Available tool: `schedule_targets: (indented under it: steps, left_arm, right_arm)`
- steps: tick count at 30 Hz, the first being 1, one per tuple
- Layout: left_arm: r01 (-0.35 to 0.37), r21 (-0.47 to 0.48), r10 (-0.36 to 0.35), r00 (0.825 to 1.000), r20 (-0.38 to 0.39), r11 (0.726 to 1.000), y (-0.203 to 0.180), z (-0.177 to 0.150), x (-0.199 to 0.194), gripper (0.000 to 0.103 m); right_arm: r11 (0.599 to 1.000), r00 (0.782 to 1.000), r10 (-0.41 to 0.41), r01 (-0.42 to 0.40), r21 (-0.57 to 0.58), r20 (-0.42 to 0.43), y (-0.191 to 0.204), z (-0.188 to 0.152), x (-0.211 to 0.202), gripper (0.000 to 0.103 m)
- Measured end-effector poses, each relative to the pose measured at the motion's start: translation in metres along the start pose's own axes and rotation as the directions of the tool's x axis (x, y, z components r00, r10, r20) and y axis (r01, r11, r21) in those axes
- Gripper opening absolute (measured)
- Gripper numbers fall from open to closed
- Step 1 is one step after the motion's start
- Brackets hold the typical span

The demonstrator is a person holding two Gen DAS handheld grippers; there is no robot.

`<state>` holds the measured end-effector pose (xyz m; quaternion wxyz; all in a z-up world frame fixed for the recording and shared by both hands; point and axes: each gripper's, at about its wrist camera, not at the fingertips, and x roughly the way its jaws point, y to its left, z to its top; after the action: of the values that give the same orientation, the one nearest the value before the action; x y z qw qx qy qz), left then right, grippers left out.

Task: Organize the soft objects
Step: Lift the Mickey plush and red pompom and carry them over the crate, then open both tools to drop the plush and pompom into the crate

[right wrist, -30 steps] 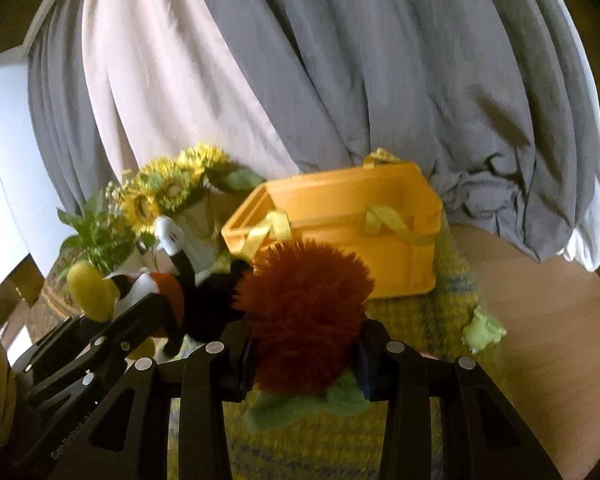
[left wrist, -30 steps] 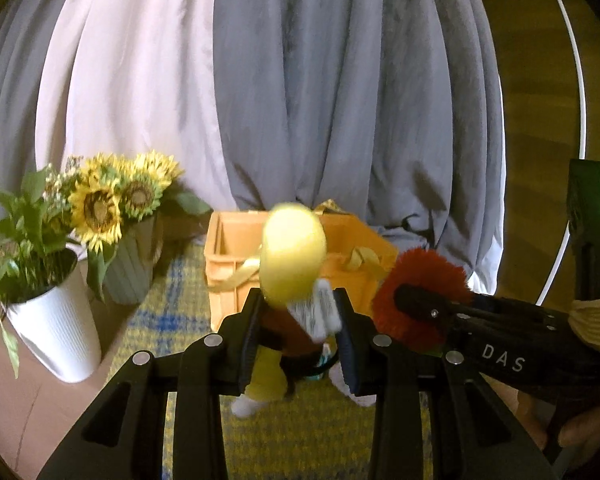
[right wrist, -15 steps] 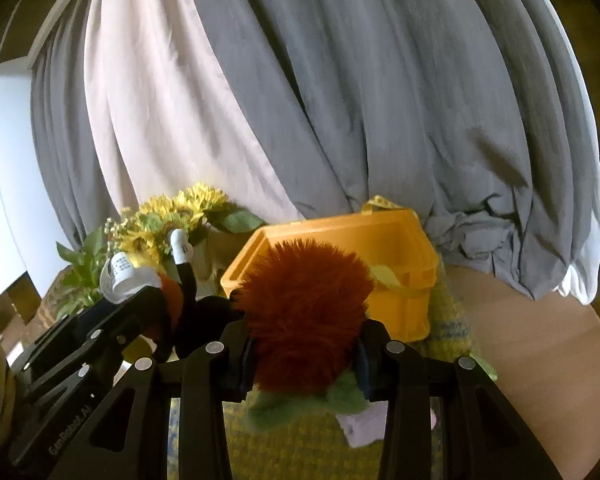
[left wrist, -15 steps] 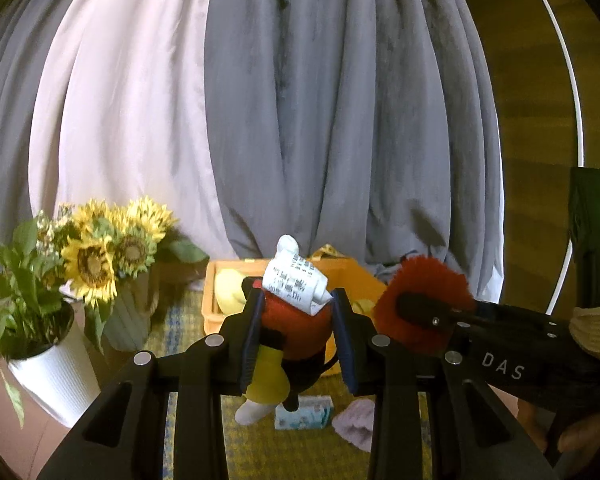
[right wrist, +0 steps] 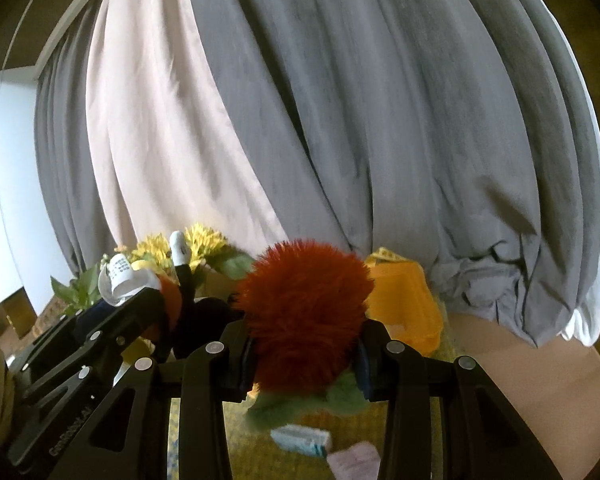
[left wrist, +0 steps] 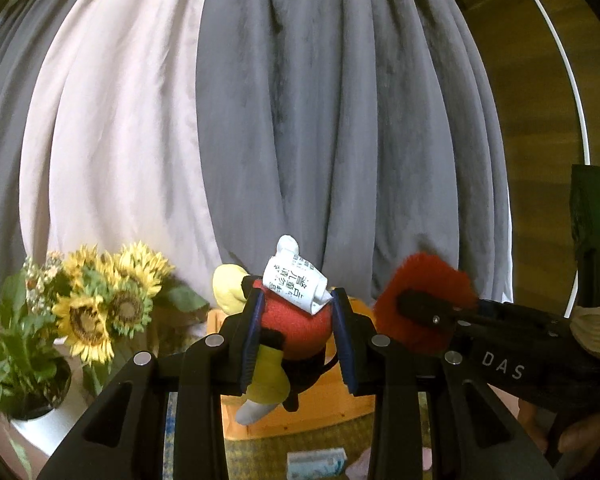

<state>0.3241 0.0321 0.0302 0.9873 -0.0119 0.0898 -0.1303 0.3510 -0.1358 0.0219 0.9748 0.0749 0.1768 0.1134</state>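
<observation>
My left gripper (left wrist: 296, 332) is shut on a small plush toy (left wrist: 292, 328) with a red body, yellow limbs and a white printed tag; the toy hangs in the air in front of the orange crate (left wrist: 300, 412). To its right my right gripper (right wrist: 304, 352) is shut on a fluffy red plush with a green base (right wrist: 304, 316), also lifted, with the orange crate (right wrist: 404, 308) behind it. Each gripper shows in the other's view: the right gripper (left wrist: 412, 312) with its red plush, the left gripper (right wrist: 156, 308) with its tagged toy.
Sunflowers in a vase (left wrist: 108, 312) and a potted plant in a white pot (left wrist: 16, 360) stand left of the crate. Grey and white curtains (left wrist: 300, 120) hang behind. A small tissue pack (right wrist: 300, 440) and a pale pink cloth (right wrist: 356, 460) lie on the woven mat below. A wooden tabletop (right wrist: 540, 380) lies to the right.
Both grippers have risen with their plush toys, so the crate and flowers sit lower in view and the curtains fill more. The left toy's yellow part has swung back and its tag now faces up.
</observation>
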Motion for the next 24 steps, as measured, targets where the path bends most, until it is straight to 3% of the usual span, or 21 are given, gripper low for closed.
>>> schedule_targets:
  steps: [13,24]
  left_arm:
    - [0.000,0.038,-0.001,1.000,0.016,0.999,0.005,0.013,0.051,0.033]
    - [0.006,0.039,-0.004,0.999,-0.037,0.999,0.017,0.003,0.107,0.033]
  right_arm:
    - [1.000,1.000,-0.008,0.008,-0.004,0.028,-0.009,0.027,0.042,0.039]
    - [1.000,1.000,-0.023,0.023,-0.001,-0.006,-0.024,0.032,0.089,0.039]
